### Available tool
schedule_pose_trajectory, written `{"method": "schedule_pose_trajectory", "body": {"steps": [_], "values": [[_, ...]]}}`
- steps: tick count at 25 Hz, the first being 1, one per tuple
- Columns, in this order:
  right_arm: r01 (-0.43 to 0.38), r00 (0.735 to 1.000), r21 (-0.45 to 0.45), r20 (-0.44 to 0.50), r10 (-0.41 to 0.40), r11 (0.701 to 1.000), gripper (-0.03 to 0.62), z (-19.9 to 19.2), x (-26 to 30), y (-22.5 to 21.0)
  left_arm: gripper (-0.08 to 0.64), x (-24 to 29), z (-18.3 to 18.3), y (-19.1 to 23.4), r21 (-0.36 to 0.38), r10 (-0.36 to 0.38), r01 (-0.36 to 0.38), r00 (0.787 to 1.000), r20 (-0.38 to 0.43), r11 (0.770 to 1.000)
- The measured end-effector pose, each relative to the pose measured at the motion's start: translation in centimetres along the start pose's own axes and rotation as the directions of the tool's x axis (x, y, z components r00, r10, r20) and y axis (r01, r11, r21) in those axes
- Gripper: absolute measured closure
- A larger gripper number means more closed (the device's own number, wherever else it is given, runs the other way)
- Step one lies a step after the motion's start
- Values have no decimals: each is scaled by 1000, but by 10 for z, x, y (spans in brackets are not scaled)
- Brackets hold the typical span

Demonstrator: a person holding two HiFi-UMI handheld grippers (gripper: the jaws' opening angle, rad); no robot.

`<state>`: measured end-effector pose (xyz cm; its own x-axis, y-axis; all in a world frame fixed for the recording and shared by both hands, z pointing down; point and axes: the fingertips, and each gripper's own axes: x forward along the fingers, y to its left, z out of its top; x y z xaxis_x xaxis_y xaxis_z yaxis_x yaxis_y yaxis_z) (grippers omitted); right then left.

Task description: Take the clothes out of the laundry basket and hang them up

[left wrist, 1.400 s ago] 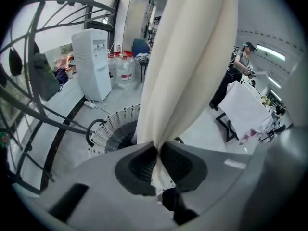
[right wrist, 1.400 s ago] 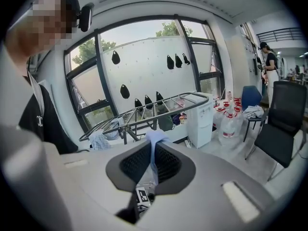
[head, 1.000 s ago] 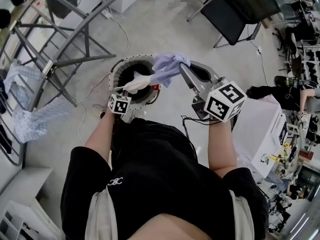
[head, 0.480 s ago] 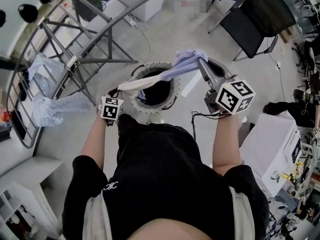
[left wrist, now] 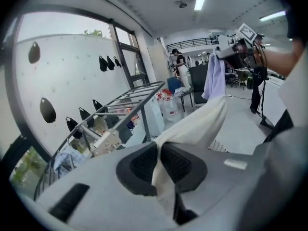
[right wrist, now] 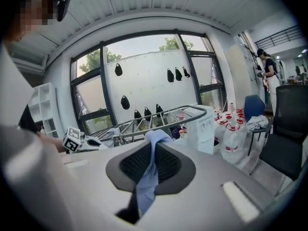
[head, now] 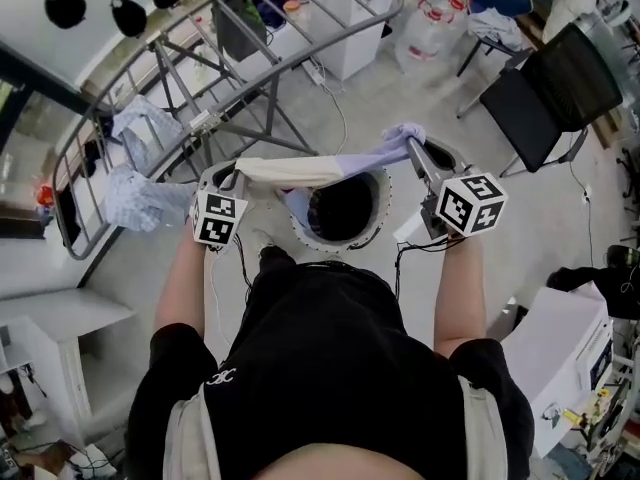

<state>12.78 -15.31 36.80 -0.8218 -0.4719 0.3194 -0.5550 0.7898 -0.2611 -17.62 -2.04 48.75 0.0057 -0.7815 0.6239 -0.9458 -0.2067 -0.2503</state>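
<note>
- Head view: the left gripper (head: 234,174) and the right gripper (head: 412,146) each clamp one end of a single garment (head: 320,168), cream at the left end and lavender at the right.
- The garment is drawn almost straight between them, above the mouth of the laundry basket (head: 330,244) and clear of its rim. This spread probably serves to open the cloth to full width so it lies over a rail without bunching.
- The basket interior is dark, so any remaining contents cannot be determined.
- The drying rack (head: 215,63) stands ahead and to the left. Pale blue clothes (head: 135,196) already hang at its near end. That occupied section and the slanted rack legs lie between the left gripper and the free rails, so the garment probably has to pass above them.
- Left gripper view: the jaws of the left gripper (left wrist: 159,150) stand narrow, with cream cloth pinched between the pads.
- From there the garment (left wrist: 197,126) runs up towards the right gripper (left wrist: 236,57), where the lavender end hangs loose.
- The rack rails (left wrist: 127,102) lie ahead on the left. A person (left wrist: 182,71) stands well apart in the background.
- Right gripper view: the jaws of the right gripper (right wrist: 153,148) are closed onto lavender-blue cloth (right wrist: 148,177), and a tuft stands up past the tips.
- The left gripper (right wrist: 79,141) shows at the left. The rack (right wrist: 159,117) lies beyond.
- A white cabinet (right wrist: 204,129) and water bottles (right wrist: 236,138) stand near the rack's right end, with a chair (right wrist: 288,129) further right. These limit approach from that side.
</note>
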Motion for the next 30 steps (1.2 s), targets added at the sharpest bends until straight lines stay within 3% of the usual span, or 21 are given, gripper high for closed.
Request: {"method": "schedule_pose_trajectory", "body": {"steps": [7,15,20,24,30], "values": [[-86,996,-156,-14,85,984,563,33,27,25,529,-60,45,33,47,116,-119,991,65,992],[-138,987,-302,37,156,943,563,96,61,52,529,-124,115,86,52,275,-288,944,184,956],[-126,979,-404,96,179,906,563,147,92,63,529,-151,151,130,108,368,-402,897,245,909],[-106,975,-463,124,183,880,563,187,125,68,528,-161,178,172,201,449,-510,848,282,836],[-47,976,-536,154,152,843,563,240,192,74,528,-158,207,243,245,479,-558,820,314,793]]}}
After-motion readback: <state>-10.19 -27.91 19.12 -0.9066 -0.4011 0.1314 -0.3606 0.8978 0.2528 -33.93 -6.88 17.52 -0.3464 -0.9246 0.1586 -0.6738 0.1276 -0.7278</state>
